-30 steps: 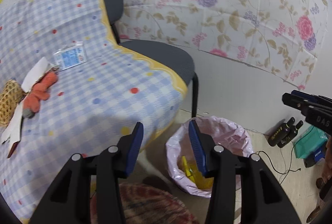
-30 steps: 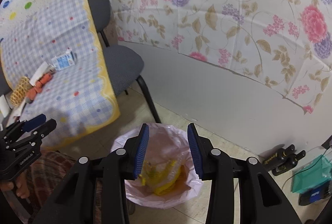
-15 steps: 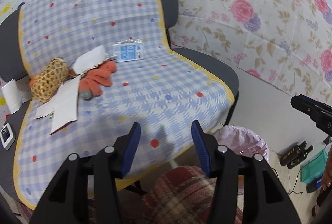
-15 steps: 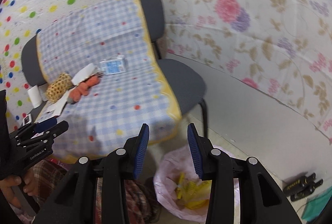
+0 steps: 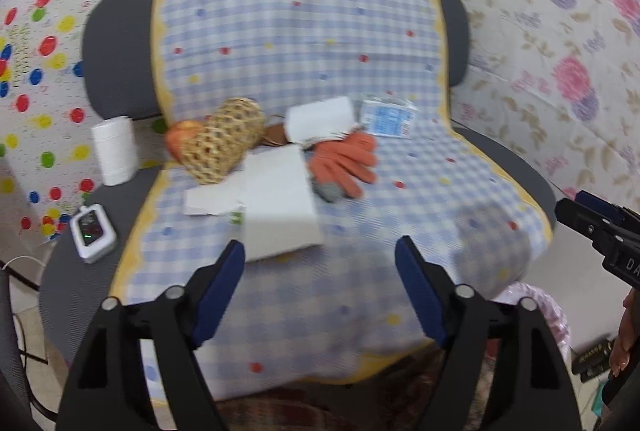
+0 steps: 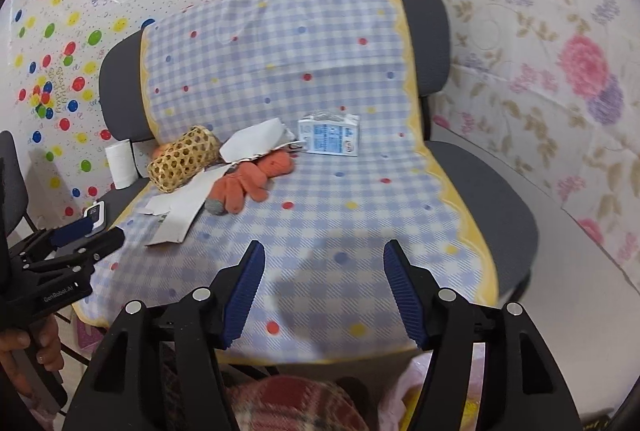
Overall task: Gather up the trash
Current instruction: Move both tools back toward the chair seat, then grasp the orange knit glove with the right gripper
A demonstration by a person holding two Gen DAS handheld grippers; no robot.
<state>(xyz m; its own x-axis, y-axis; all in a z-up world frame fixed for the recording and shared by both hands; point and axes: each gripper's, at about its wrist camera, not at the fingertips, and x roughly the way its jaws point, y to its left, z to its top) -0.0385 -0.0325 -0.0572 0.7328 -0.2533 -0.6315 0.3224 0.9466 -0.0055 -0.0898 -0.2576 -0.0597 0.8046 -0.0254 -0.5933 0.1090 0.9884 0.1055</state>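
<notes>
Both tongs empty: left tongs (image 5: 320,263) have just been opening and stand wide, nothing between the pads; right tongs (image 6: 324,271) likewise just opened, a bit less wide, nothing between them. Nearest, at 5 o'clock below the seat edge, pink-lined trash bin (image 5: 548,307), mostly hidden. Then the blue-and-white checked cloth with yellow trim (image 5: 360,271) over the grey padded chair (image 5: 516,167); its front half is bare. Trash sits mid-seat, 11–12 o'clock from the left tongs: flat white torn cardboard sheet (image 5: 280,199), closest; orange knitted glove (image 5: 348,163) touching its far edge; woven bamboo tube basket (image 5: 224,143) at 11; crumpled white paper wrapper (image 5: 320,119) behind the glove; small blue-and-white milk carton (image 5: 388,117) farthest, at 1 o'clock near the backrest fold. White tissue roll (image 5: 114,151) and small white handheld device with screen (image 5: 93,233) sit off the cloth at 9–10 o'clock; probably not trash. Risks, as I judge them: flat cardboard gives the pads no edge, so they may pinch the cloth and drag the whole pile; items overlap, so lifting one can knock the glove or basket; frame is motion-blurred, so aim may be off.
</notes>
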